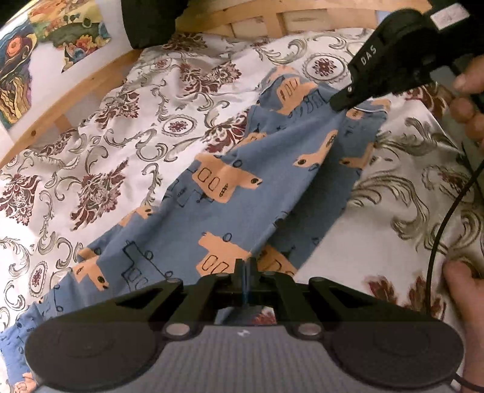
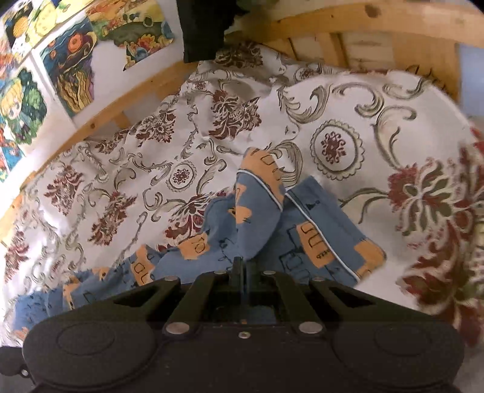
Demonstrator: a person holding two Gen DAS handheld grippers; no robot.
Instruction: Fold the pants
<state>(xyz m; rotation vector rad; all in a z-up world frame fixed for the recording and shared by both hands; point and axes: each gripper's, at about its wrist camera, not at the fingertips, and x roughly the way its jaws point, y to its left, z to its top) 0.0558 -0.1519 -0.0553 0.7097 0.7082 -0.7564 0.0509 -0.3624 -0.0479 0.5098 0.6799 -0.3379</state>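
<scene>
Lower centre of the left wrist view: the left gripper point(image 1: 245, 266), fingers pressed together on a fold of the pants point(image 1: 242, 187), apparently at the nearer end of the garment. The blue pants with orange print lie on a floral bedspread point(image 1: 121, 127), their long axis running from the lower left of the frame up to the upper right. At the far end, upper right, the right gripper point(image 1: 340, 102) pinches the piped hem; a hand point(image 1: 467, 90) holds its handle at the right edge.

Lower centre of the right wrist view: the right gripper point(image 2: 242, 266) is clamped on the pants point(image 2: 260, 223), the cloth bunched and raised at its tips, with the two piped leg hems pointing toward the upper middle of the frame. Beyond the bedspread point(image 2: 348, 121), a wooden bed frame point(image 2: 332, 27) crosses the top, with pictures point(image 2: 60, 75) at upper left.

Step judged: both ends are gripped ready for a fold along the length. The next move calls for carrying the hem end over toward the near end while keeping edges aligned and the cloth taut.
</scene>
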